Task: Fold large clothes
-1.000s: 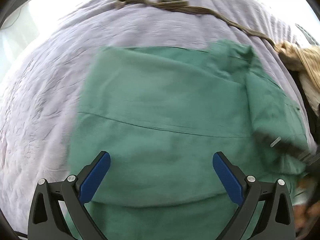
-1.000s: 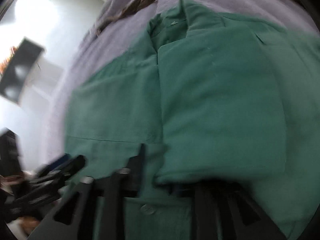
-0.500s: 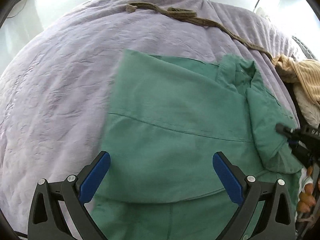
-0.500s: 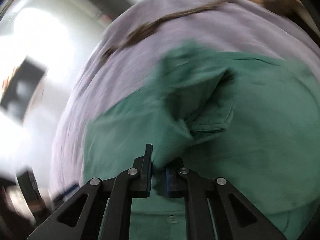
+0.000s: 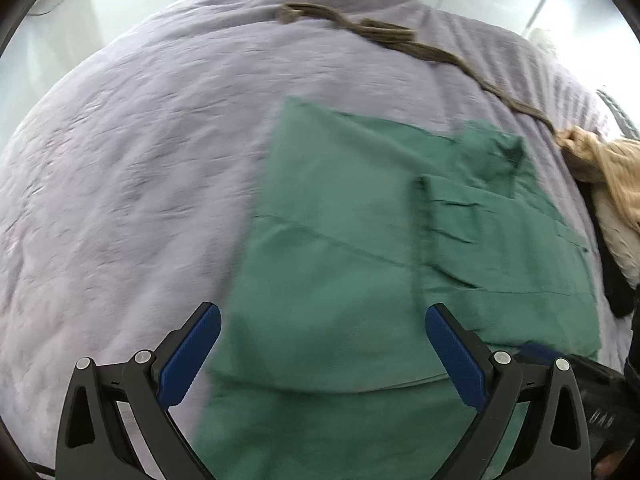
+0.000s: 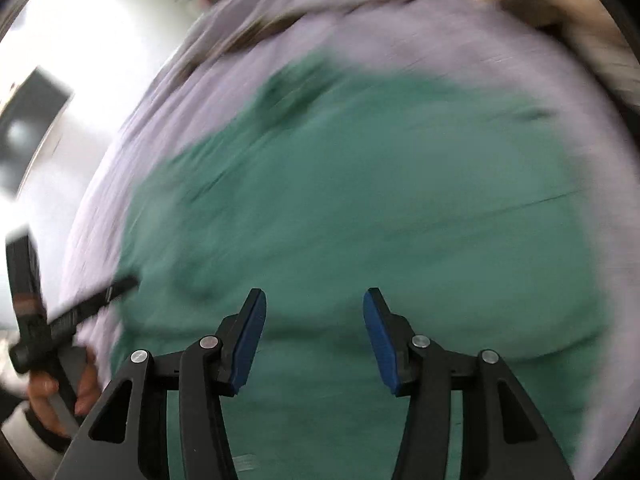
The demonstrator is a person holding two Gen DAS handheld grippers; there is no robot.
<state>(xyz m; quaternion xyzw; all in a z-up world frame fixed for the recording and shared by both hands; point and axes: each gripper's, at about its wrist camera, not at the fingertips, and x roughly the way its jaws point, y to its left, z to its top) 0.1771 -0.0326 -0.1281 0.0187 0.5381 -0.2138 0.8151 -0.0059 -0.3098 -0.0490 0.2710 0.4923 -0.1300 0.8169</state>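
Note:
A green shirt point(image 5: 352, 264) lies partly folded on a lilac bedspread point(image 5: 140, 160), its collar toward the far right and one panel laid over its right half. My left gripper point(image 5: 322, 344) hovers wide open above the shirt's near edge, holding nothing. In the blurred right wrist view the same green shirt point(image 6: 360, 200) fills the middle. My right gripper point(image 6: 314, 340) is above it, its jaws opening with no cloth between them. The left gripper point(image 6: 60, 320) and the hand holding it show at that view's left edge.
A brown cord or belt point(image 5: 400, 40) snakes across the far part of the bed. A heap of tan and cream clothes point(image 5: 612, 184) lies at the right edge. Pale floor point(image 5: 80, 28) shows beyond the bed on the left.
My right gripper let go of the green fold it was pinching, opened and lifted away; that fold now lies flat on the shirt. The left gripper stayed open over the near edge.

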